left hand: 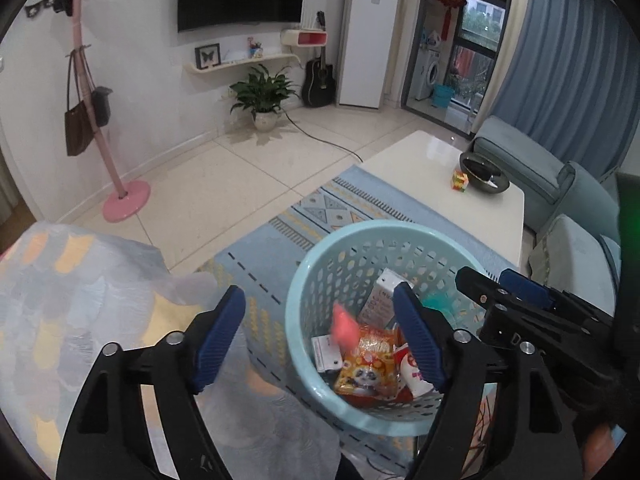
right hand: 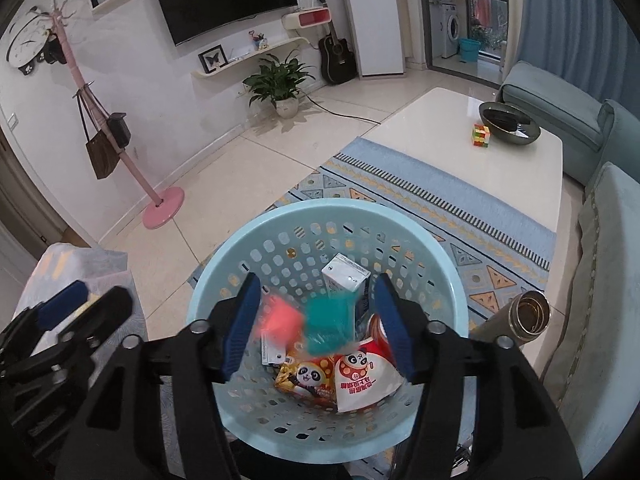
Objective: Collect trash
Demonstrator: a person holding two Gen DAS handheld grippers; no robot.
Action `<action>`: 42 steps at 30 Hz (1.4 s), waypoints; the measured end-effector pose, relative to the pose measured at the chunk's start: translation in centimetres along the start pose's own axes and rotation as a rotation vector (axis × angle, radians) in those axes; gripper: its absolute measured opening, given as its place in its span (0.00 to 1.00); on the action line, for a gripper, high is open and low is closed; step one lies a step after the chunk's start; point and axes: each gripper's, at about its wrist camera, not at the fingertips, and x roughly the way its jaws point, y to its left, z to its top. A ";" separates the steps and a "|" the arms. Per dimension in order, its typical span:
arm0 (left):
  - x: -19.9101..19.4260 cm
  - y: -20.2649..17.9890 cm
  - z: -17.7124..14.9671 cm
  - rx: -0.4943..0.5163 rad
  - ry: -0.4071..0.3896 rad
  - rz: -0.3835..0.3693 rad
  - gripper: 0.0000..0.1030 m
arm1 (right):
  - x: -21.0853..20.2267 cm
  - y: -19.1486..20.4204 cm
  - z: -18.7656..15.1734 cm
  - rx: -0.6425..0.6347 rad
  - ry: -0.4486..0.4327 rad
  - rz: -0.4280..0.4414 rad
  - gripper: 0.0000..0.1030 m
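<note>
While both of my grippers hang over the light blue basket [right hand: 320, 216], their jaws stand apart and grip nothing. My right gripper [right hand: 318, 328] points down into the basket's mouth; between its blue pads, untouched by either, a blurred pink piece [right hand: 280, 318] and a blurred teal piece [right hand: 330, 316] are in the air above the trash already inside. My left gripper [left hand: 320, 340] is spread wide over the basket's left rim, one finger outside the rim, the other inside it. In the bottom of the basket lie an orange panda snack bag [right hand: 306, 380], a white and red panda wrapper [right hand: 362, 376] and a small white card [right hand: 272, 350], and a white carton [right hand: 346, 276] leans against the far wall. The basket stands on the patterned blue rug [right hand: 460, 204], near its left edge. Beyond it, at the far right corner of the white coffee table [right hand: 440, 120], a coloured cube [right hand: 481, 135] sits just beside a dark bowl [right hand: 509, 124].
</note>
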 end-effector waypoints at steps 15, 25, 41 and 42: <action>-7.7 5.4 -1.8 -0.138 -0.117 -0.010 0.81 | -5.6 4.9 -0.9 -0.071 -0.051 0.071 0.63; -13.6 10.1 -5.3 -0.229 -0.229 0.086 0.82 | -10.0 10.2 -3.4 -0.136 -0.136 0.130 0.71; -14.8 9.0 -9.9 -0.155 -0.411 0.298 0.93 | -14.4 8.8 -8.6 -0.112 -0.379 0.014 0.72; -14.8 8.8 -10.0 -0.146 -0.408 0.296 0.93 | -14.7 8.8 -8.8 -0.115 -0.393 0.004 0.72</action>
